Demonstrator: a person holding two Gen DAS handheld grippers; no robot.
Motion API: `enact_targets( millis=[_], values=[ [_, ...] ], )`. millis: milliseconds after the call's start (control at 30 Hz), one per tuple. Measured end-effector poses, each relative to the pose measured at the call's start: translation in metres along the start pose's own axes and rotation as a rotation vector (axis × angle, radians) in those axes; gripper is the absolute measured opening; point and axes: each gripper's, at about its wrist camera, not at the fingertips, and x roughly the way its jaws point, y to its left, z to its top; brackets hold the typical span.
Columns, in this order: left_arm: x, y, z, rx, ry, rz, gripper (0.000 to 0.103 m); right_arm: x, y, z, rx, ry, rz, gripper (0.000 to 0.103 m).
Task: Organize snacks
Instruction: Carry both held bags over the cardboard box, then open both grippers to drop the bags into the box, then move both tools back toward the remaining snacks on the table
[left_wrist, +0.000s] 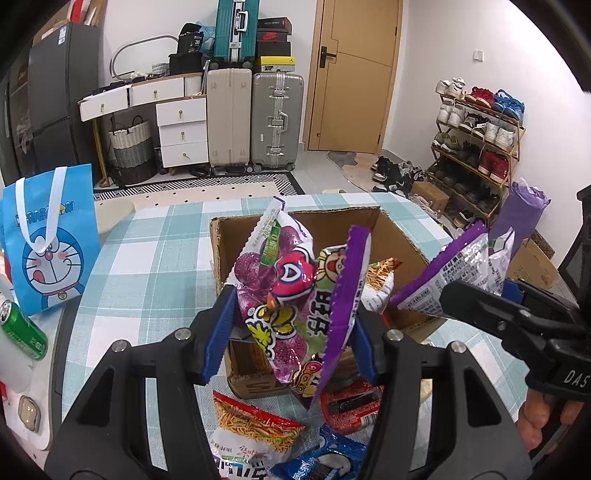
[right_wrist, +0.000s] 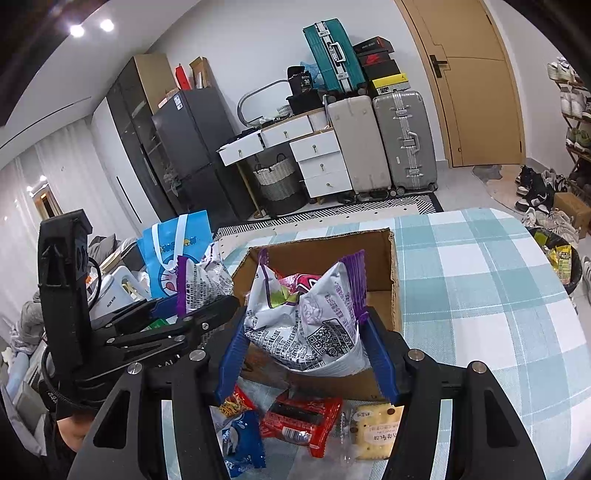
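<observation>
Purple-edged snack bag (right_wrist: 314, 325) between blue fingers (right_wrist: 232, 354), above cardboard box (right_wrist: 384, 266).

A table with a blue and white checked cloth (right_wrist: 480, 280) holds an open brown cardboard box (right_wrist: 391, 258). In front of the box lie a red snack pack (right_wrist: 299, 424), a blue snack pack (right_wrist: 242, 443), a pale cracker pack (right_wrist: 376, 430) and a noodle snack bag (left_wrist: 255, 428).

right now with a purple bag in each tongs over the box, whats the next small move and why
Probably lower the left tongs a little and let its purple bag drop into the box. Both tongs are shut on bags right at the open box, which has room beside the noodle pack. The right tongs and its bag can follow.
</observation>
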Motion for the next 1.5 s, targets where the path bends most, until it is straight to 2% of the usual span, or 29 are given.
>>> enact_targets(
  millis=[300,500,567,800,1033,1100,1200,1233,1333,1400,1500],
  values=[
    [0.026,0.003,0.0,0.01,0.029,0.005,0.054,0.02,-0.004,0.006,0.013,0.022,0.003,0.06],
    [0.039,-0.001,-0.001,0.06,0.035,0.021,0.054,0.041,-0.012,0.004,0.043,0.068,-0.012,0.061],
    [0.044,-0.001,-0.001,0.057,0.04,0.02,0.054,0.042,-0.012,0.005,0.038,0.06,-0.016,0.066],
    [0.052,0.008,0.005,0.028,0.049,-0.001,0.054,0.03,-0.016,0.007,0.028,0.022,-0.031,0.071],
    [0.051,0.009,0.004,0.021,0.056,0.003,0.055,0.025,-0.023,0.006,0.023,0.031,-0.049,0.074],
    [0.048,0.009,0.004,0.022,0.054,0.001,0.058,0.023,-0.022,0.006,0.011,0.023,-0.052,0.075],
    [0.039,0.011,0.004,0.023,0.04,-0.003,0.073,0.018,-0.021,0.005,0.005,0.007,-0.059,0.082],
    [0.036,0.011,0.004,0.023,0.03,0.0,0.081,0.015,-0.023,0.005,0.008,0.001,-0.058,0.083],
    [0.022,0.012,0.004,0.015,0.006,-0.011,0.083,0.009,-0.024,0.004,0.018,-0.002,-0.065,0.091],
    [0.016,0.014,0.002,0.005,0.019,-0.014,0.084,0.005,-0.028,0.002,0.032,-0.001,-0.065,0.1],
    [0.007,0.017,-0.005,-0.003,0.025,0.001,0.085,-0.003,-0.033,-0.001,0.049,0.0,-0.074,0.101]
  ],
)
